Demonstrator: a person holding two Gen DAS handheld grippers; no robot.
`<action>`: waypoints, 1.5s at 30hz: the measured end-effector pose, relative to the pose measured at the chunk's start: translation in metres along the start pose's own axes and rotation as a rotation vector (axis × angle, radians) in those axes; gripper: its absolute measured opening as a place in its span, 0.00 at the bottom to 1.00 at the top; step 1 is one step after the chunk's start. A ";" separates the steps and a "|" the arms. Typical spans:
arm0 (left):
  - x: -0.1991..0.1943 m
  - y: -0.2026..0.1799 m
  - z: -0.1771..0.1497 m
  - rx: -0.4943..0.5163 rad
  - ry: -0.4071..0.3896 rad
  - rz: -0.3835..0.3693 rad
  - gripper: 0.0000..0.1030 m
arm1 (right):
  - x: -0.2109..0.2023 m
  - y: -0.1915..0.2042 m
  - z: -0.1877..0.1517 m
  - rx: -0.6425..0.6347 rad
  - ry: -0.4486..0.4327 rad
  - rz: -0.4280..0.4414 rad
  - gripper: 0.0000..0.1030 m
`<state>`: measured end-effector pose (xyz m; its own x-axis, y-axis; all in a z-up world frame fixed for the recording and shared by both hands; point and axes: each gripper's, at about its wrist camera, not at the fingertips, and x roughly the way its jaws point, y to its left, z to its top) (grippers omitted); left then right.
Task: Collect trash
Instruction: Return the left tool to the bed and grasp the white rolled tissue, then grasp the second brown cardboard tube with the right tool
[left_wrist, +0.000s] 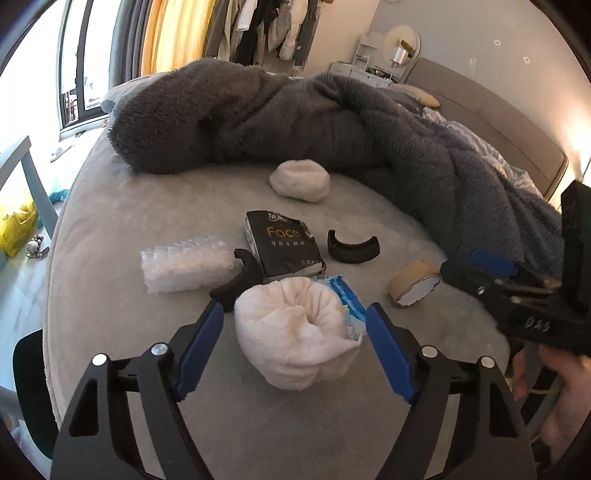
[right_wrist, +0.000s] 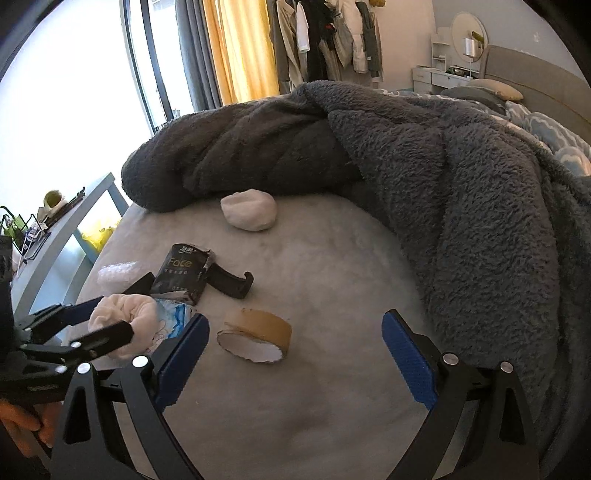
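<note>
At lower centre of the left view, our left gripper (left_wrist: 295, 334) straddled the soft rolled towel (left_wrist: 295, 332), pads apart; right gripper (right_wrist: 295, 363) gaped over light, crushable tape core (right_wrist: 255, 336).

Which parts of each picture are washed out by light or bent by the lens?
Left wrist view: the window at left is blown out white, and the bed edge bows into a curve. Right wrist view: the window glares white too; dark vignette rings the corners.
</note>
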<state>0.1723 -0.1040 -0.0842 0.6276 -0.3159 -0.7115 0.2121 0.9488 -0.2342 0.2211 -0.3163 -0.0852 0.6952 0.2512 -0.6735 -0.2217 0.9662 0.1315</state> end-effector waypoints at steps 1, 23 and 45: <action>0.002 0.000 0.000 0.006 0.006 0.006 0.75 | 0.000 -0.001 0.001 0.004 0.000 0.003 0.93; -0.011 0.026 0.003 -0.022 -0.017 -0.013 0.50 | 0.042 0.030 -0.004 -0.037 0.127 0.036 0.89; -0.058 0.103 0.017 -0.137 -0.118 0.032 0.50 | 0.024 0.068 0.020 -0.117 0.028 0.025 0.50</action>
<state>0.1707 0.0123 -0.0555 0.7173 -0.2765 -0.6395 0.0919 0.9474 -0.3066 0.2361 -0.2432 -0.0780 0.6696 0.2715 -0.6913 -0.3179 0.9460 0.0637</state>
